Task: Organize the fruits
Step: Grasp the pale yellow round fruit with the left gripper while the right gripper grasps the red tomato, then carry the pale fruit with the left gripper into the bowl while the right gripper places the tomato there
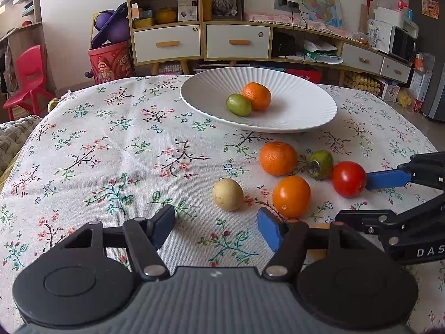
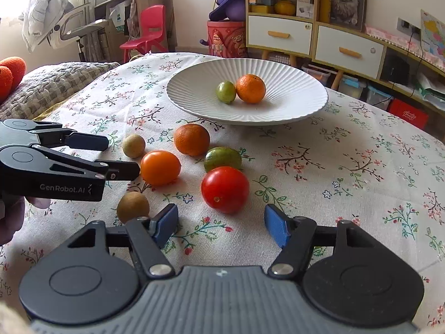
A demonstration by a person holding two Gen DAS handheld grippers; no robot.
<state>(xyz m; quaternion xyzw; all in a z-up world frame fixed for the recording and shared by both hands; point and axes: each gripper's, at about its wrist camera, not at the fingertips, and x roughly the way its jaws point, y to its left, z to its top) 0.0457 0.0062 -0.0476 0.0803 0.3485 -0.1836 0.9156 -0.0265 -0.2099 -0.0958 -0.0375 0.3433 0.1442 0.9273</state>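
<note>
Left claw (image 1: 217, 226): released, holding nothing, above the worktop (image 1: 97, 153).
Right claw (image 2: 221, 224): released, holding nothing; red tomato (image 2: 225, 189) at 12 o'clock, just beyond the fingertips.
Plate (image 2: 292, 111): holds one orange (image 2: 251, 88) touching one green fruit (image 2: 225, 91).
Loose fruit: orange tomato (image 2: 160, 167), tangerine (image 2: 192, 139), striped green fruit (image 2: 222, 158), two small brown fruits (image 2: 133, 206) on the cloth.

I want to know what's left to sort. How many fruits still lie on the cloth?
6: a tangerine, green fruit, red tomato, orange tomato, and two tan fruits. None seems hidden.
</note>
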